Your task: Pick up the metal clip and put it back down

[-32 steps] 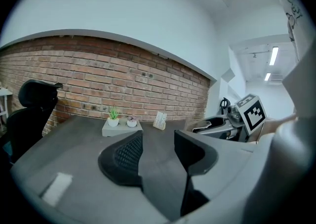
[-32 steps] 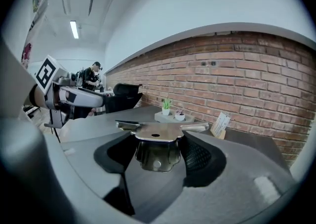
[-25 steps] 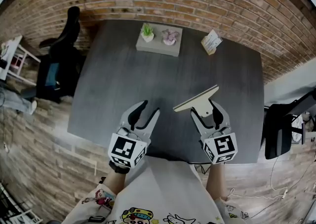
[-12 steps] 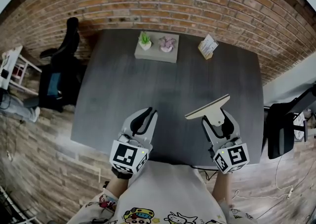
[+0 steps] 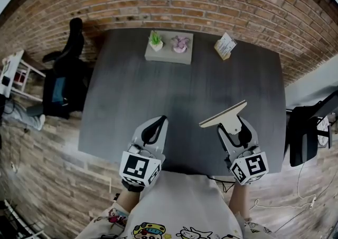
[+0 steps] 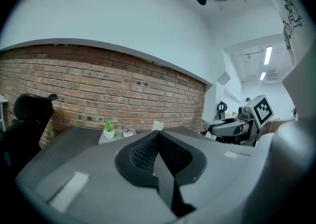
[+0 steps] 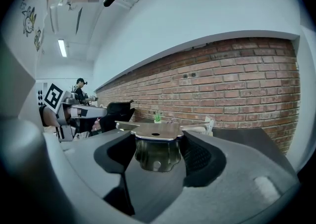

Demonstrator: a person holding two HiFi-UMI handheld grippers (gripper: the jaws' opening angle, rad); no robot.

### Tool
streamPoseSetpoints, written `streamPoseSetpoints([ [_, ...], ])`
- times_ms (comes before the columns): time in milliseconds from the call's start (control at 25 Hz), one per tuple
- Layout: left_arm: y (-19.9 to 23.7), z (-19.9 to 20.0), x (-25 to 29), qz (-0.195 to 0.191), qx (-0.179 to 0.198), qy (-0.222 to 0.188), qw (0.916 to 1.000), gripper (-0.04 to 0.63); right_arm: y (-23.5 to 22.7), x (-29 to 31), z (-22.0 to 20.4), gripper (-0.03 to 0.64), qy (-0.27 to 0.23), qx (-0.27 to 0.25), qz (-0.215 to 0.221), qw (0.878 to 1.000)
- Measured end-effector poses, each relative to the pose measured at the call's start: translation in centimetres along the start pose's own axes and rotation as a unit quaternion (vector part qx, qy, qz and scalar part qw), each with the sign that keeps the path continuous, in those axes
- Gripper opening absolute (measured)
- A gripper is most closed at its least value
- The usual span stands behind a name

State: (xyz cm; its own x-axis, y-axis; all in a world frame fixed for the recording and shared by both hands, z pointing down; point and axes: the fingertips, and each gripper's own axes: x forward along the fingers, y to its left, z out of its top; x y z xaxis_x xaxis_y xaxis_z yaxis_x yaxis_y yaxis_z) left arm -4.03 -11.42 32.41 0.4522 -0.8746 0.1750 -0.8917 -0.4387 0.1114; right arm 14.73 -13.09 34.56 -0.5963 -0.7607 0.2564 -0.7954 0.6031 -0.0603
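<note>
The metal clip [image 5: 223, 117], a shiny handle under a long flat bar, is held above the dark table [image 5: 132, 101] near its front right. My right gripper [image 5: 233, 125] is shut on it. In the right gripper view the clip [image 7: 154, 149] sits between both pads with its bar across the top. My left gripper [image 5: 160, 122] hovers at the table's front edge, left of the clip and apart from it. Its jaws have just been closing and now meet with nothing between them, as the left gripper view [image 6: 157, 138] shows.
At the table's far side stand a grey tray [image 5: 168, 54] with two small potted plants and a card holder [image 5: 225, 46]. A black office chair [image 5: 66, 72] is off the left edge and another chair [image 5: 299, 140] off the right. A brick wall lies behind.
The left gripper's jaws went from open to shut, on nothing. The right gripper with the clip shifted a little to the right.
</note>
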Motion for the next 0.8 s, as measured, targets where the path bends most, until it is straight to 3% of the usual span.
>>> streamPoseSetpoints([
  [800,0.6,-1.3,-0.2,0.003,-0.008,0.006,0.9999,-0.002,0.8,0.4,-0.2,0.284,0.011,-0.008,0.018,1.000],
])
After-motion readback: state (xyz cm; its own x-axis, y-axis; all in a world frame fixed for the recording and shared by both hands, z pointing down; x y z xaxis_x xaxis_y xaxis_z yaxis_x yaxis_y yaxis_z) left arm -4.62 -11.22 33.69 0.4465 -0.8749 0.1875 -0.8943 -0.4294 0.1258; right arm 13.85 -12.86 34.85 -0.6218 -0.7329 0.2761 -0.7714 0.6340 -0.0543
